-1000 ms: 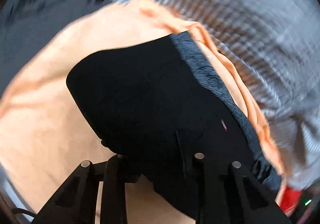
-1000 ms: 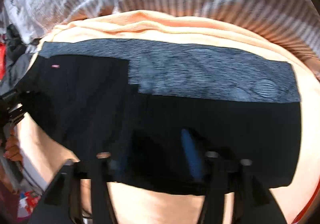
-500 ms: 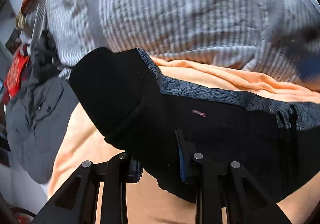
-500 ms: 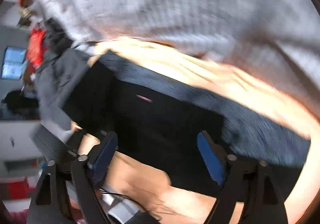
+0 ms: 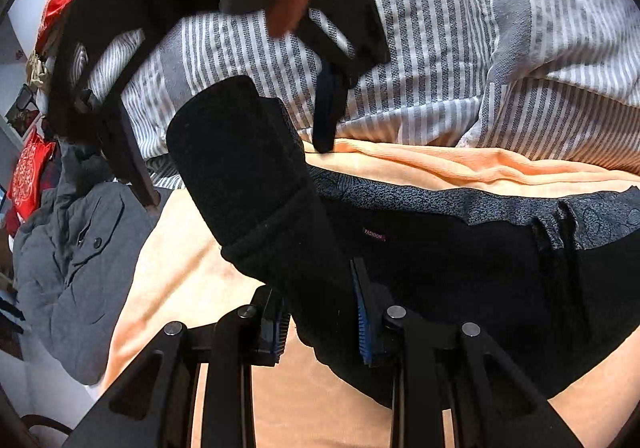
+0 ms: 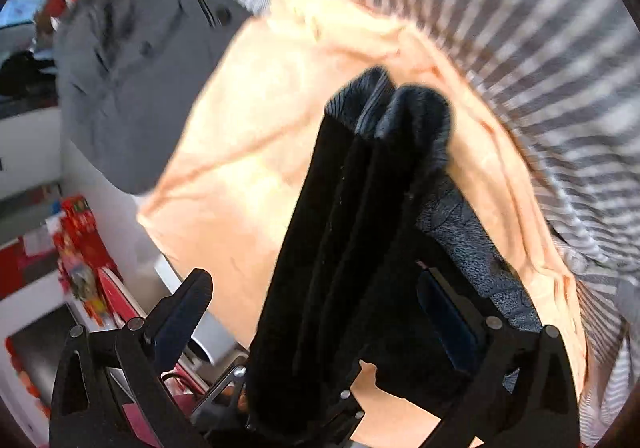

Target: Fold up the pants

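The black pants (image 5: pixel 440 268) with a grey patterned waistband (image 5: pixel 440 203) lie partly folded on the orange blanket (image 5: pixel 460 167). My left gripper (image 5: pixel 322 322) is shut on a thick folded end of the pants (image 5: pixel 248 167) and lifts it off the blanket. In the right wrist view that lifted fold (image 6: pixel 340 248) stands between the fingers of my right gripper (image 6: pixel 312 312), whose jaws are wide apart and do not touch it. In the left wrist view the right gripper (image 5: pixel 224 151) hovers open over the fold.
A grey-and-white striped bedsheet (image 5: pixel 480 47) lies beyond the blanket. A grey jacket (image 5: pixel 72 268) lies at the left edge of the bed, also seen in the right wrist view (image 6: pixel 132 67). Red items (image 6: pixel 80 248) and furniture stand off the bed's edge.
My right gripper has let go of the pants, opened wide and swung round to the lifted fold. My left gripper keeps its hold and has raised the folded end a little.
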A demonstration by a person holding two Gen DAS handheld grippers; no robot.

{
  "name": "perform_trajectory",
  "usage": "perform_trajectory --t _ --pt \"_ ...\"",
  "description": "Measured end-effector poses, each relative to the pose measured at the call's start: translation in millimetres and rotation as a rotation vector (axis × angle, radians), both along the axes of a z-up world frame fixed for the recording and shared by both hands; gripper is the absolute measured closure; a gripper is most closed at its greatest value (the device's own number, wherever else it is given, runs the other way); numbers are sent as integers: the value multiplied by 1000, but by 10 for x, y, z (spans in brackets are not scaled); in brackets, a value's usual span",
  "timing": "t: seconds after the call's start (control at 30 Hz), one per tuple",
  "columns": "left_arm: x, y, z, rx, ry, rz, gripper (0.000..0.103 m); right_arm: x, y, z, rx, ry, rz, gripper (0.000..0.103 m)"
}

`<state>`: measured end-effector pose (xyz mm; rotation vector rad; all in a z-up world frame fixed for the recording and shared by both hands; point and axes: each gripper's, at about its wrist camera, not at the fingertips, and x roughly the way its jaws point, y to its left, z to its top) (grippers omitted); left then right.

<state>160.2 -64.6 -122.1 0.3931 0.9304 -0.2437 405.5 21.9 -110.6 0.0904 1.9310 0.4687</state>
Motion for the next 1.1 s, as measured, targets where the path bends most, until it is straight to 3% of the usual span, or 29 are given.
perform_trajectory --t 0.03,0.07,0.13,0.17,0.6,1.1 --pt "-4 0 9 -3 0 -2 74 -29 -7 -29 2 0 1 23" --pt "1 10 10 -7 4 -1 74 -56 -51 -22 1 -25 -7 53" --pt "13 33 -5 -16 19 3 74 -102 -239 30 44 -63 -77 76" --pt "-3 35 8 -19 17 -9 74 -132 -326 48 60 -73 -111 81" --pt "-382 -472 422 -32 21 -192 74 -1021 -1686 720 382 -293 -474 85" --pt "-1322 -1750 778 55 3 -546 74 -2560 -3260 924 593 -429 -816 84"
